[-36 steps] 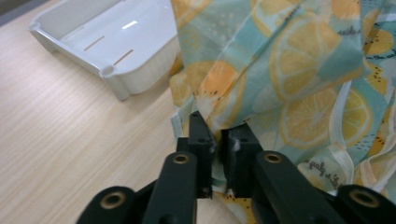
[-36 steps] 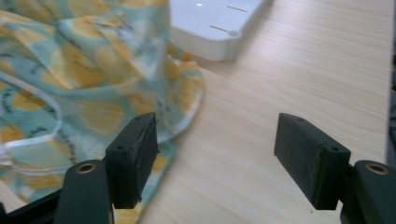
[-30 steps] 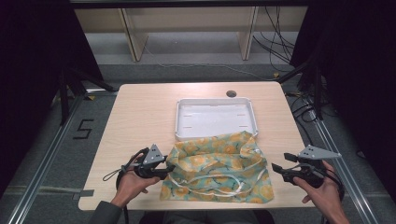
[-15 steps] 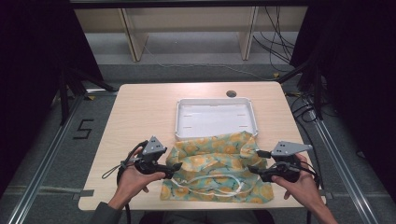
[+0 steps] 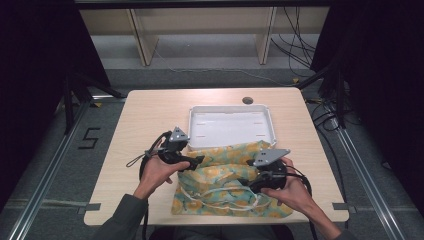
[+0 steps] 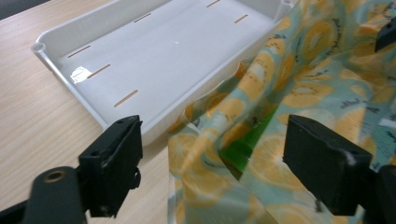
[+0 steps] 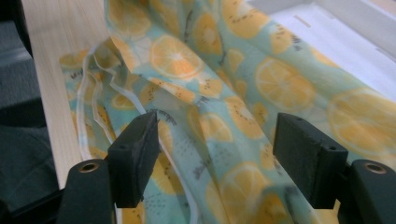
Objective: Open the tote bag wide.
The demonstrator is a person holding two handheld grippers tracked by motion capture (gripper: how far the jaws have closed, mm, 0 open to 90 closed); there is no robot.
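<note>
Fruit-print cloth (image 5: 230, 185) lies rumpled along the near edge of the table (image 5: 150, 115), its far hem lapping against the near wall of the white tray (image 5: 230, 109), which sits mid-table and holds nothing. A white cord (image 5: 220, 192) loops across the cloth near the front edge.

Left gripper (image 5: 197, 161): its jaws have just been opening and now stand wide, with the cloth's left fold between them but no pad pressing on it. Right gripper (image 5: 245, 181): jaws also apart over the cloth's right half, cloth and cord between them, nothing pinched.

I judge the step in hand is getting a fresh hold on the cloth to straighten or fold it. To do it well I would set each jaw pair on a single layer at a hem or corner, not a bunched ridge, keep the cord out of the right-hand pinch, and lift both sides evenly so the far hem clears the tray wall without dragging.
</note>
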